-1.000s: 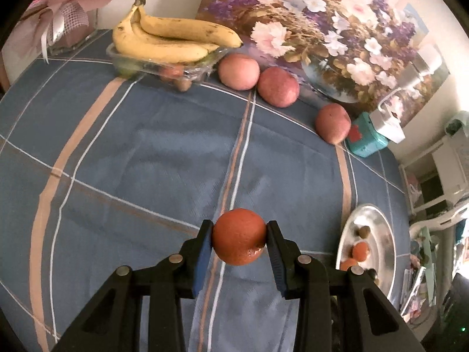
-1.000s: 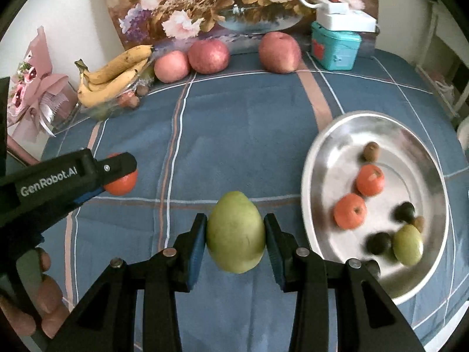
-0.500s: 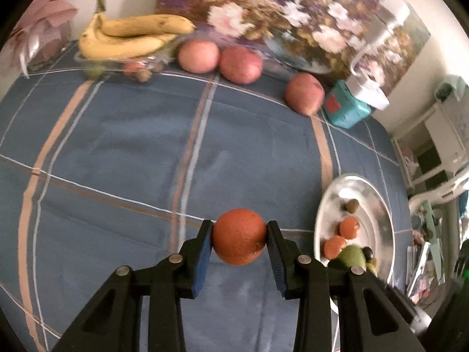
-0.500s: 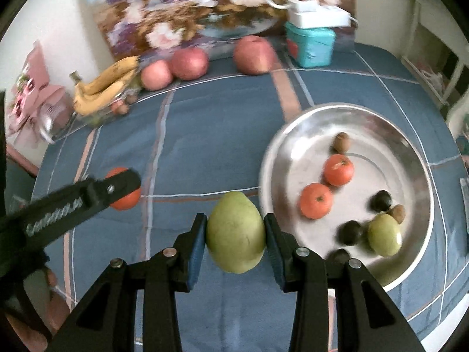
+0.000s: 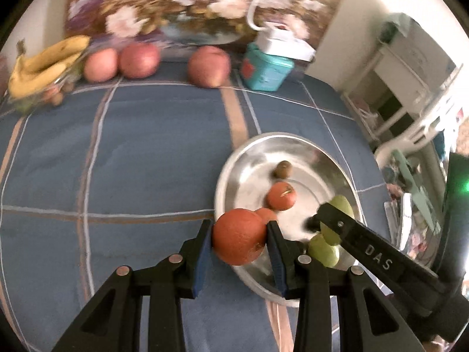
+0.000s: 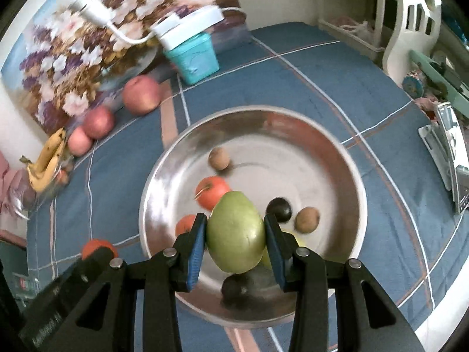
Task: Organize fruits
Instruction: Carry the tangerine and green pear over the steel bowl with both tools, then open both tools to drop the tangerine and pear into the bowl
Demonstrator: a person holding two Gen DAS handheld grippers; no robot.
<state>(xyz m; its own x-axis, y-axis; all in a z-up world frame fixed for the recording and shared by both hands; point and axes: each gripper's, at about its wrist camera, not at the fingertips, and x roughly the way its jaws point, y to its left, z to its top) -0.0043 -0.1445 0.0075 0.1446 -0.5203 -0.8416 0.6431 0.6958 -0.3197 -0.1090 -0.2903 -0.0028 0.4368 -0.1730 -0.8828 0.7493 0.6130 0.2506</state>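
an orange [image 5: 239, 240] is clamped between the blue pads of the left gripper [image 5: 239, 242], low in the centre of the left wrist view, just at the near left rim of the steel bowl [image 5: 231, 173]. a green pear [image 6: 236, 231] is gripped the same way in the right gripper [image 6: 236, 234], low centre of the right wrist view, and is seen over the inside of the bowl.

inside the bowl lie two small orange fruits, two brown ones, dark ones and another green fruit; the bare metal is mostly toward the upper right of the right wrist frame. three apples [image 5: 140, 60] and a bunch of bananas [image 5: 44, 64] are lined up along the upper left, well apart from the bowl.

for the step judged to be in hand, each fruit is best lowered over a bare patch before the pads are parted, so that nothing is dropped onto fruit already there. the orange should first be carried further in past the rim. since both grippers crowd the same bowl, one is better emptied and withdrawn before the other.
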